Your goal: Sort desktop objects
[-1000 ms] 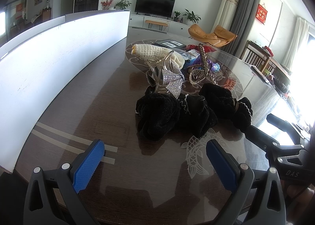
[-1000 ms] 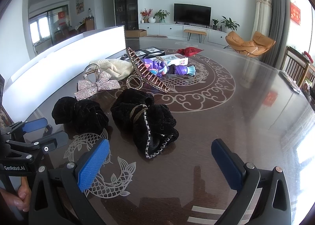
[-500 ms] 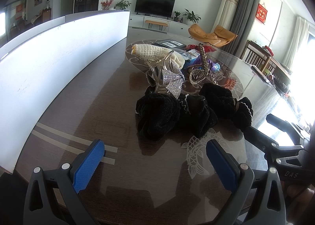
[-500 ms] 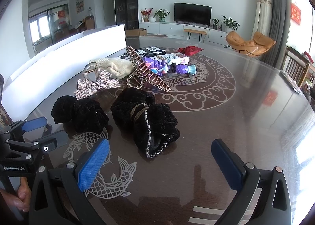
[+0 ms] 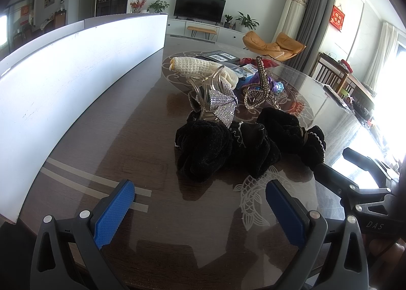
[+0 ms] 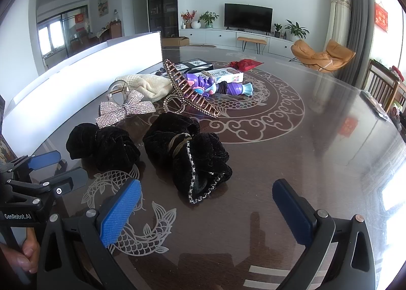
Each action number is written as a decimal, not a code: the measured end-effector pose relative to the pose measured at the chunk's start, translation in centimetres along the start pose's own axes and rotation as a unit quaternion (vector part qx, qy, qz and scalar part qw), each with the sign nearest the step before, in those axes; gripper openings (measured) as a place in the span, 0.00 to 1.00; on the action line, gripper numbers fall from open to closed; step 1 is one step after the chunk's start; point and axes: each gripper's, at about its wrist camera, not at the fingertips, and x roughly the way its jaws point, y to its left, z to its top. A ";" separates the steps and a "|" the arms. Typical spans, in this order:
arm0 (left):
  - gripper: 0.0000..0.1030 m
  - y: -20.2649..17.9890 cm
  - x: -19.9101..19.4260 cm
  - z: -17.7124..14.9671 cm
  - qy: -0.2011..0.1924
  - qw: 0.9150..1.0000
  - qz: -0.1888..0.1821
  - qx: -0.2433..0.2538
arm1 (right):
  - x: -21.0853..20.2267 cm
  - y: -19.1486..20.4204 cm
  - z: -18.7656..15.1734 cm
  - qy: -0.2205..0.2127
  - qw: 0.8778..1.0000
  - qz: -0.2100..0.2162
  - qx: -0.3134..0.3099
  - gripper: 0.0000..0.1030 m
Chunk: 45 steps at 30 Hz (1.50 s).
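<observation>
Two black velvet scrunchies (image 6: 187,152) (image 6: 101,142) lie side by side on the dark glossy tabletop (image 6: 291,163), the nearer one with beaded trim. Behind them: rhinestone bow clip (image 6: 124,109), big toothed hair claw (image 6: 187,92), cream knit pouch (image 6: 144,84), purple toy (image 6: 210,84), small white box (image 6: 225,75), red cloth (image 6: 244,64). White panel (image 5: 63,66) runs along the left edge. Left gripper (image 5: 198,203) fingers wide apart, empty, just above the tabletop short of the scrunchies. Right gripper (image 6: 205,203) fingers also spread wide, holding nothing, its tips near the beaded scrunchie.
</observation>
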 end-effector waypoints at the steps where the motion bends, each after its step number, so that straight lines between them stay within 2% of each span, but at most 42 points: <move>1: 1.00 0.0 0.0 0.0 0.000 1.000 0.000 0.000 | 0.0 0.0 0.0 0.000 1.000 0.000 0.000 1.00; 29: 1.00 0.1 0.0 0.1 0.001 1.000 0.000 0.002 | 0.1 0.0 -0.1 0.004 1.000 0.002 0.000 1.00; 38: 1.00 0.2 -0.2 0.0 0.002 1.000 0.000 0.002 | 1.5 -1.4 0.5 0.062 0.997 0.019 0.030 1.00; 45: 1.00 0.1 -0.1 0.1 0.002 1.000 -0.001 0.002 | 2.7 -0.6 0.4 0.095 0.995 0.014 0.009 1.00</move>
